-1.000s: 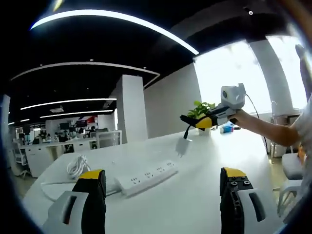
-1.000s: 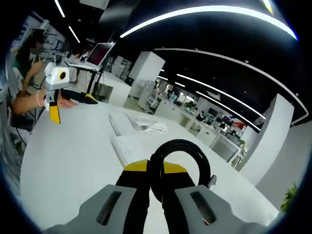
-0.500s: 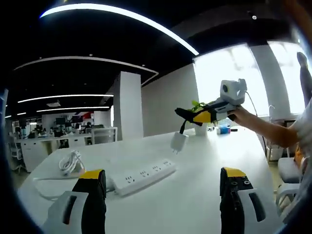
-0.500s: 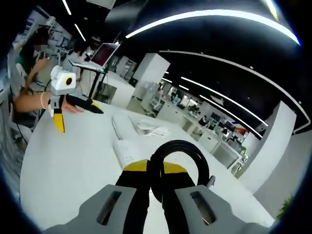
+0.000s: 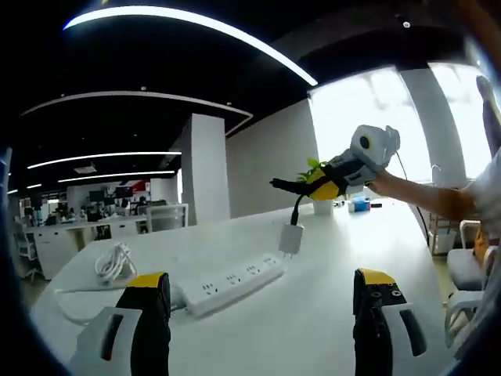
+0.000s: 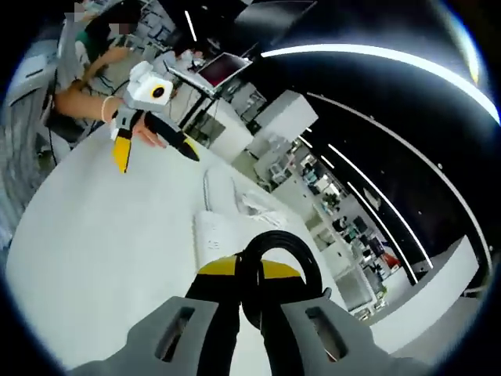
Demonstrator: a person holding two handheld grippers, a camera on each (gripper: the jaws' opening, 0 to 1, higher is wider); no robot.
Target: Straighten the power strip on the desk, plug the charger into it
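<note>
The white power strip (image 5: 232,283) lies on the desk (image 5: 313,313) just ahead of your left gripper (image 5: 262,313), whose jaws stand wide apart with nothing between them. Your right gripper (image 6: 250,286) pinches the black cable (image 6: 283,249), and the white charger (image 5: 291,237) hangs from it above the strip's far end. A coiled white cord (image 5: 113,262) rests beyond your left jaw.

Left gripper view low over desk (image 5: 313,313), right gripper view facing back, both sharing power strip (image 5: 231,284)
</note>
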